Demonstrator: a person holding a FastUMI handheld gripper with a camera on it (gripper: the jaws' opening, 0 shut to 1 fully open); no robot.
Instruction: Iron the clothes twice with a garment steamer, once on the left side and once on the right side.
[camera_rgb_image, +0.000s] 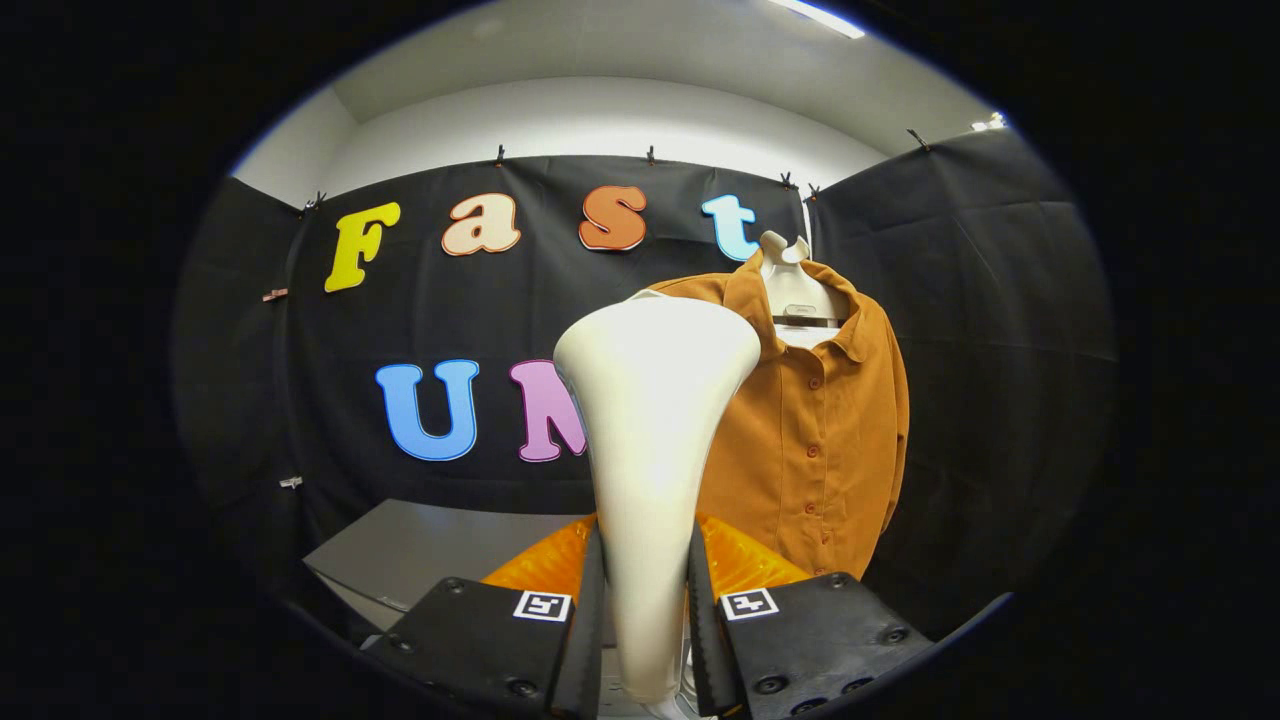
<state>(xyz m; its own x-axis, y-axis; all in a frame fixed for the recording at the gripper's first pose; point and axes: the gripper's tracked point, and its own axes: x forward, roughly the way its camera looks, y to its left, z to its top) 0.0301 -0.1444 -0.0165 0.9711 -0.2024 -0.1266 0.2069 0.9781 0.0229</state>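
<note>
The hand-held gripper (645, 620) clamps the steamer (650, 420); bring its head flat to the shirt (820, 420), then stroke down slowly

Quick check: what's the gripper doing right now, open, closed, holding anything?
Gripper: closed, both fingers pressing the handle of the white garment steamer, held upright in front of the orange shirt.

my fingers (645, 625) clamped on the steamer (650, 440) handle, its white head rising dead ahead and blocking my middle, orange shirt (820, 420) on a hanger (795, 290) just beyond to the right, open air left of the head above the grey tabletop (420, 550)
</note>
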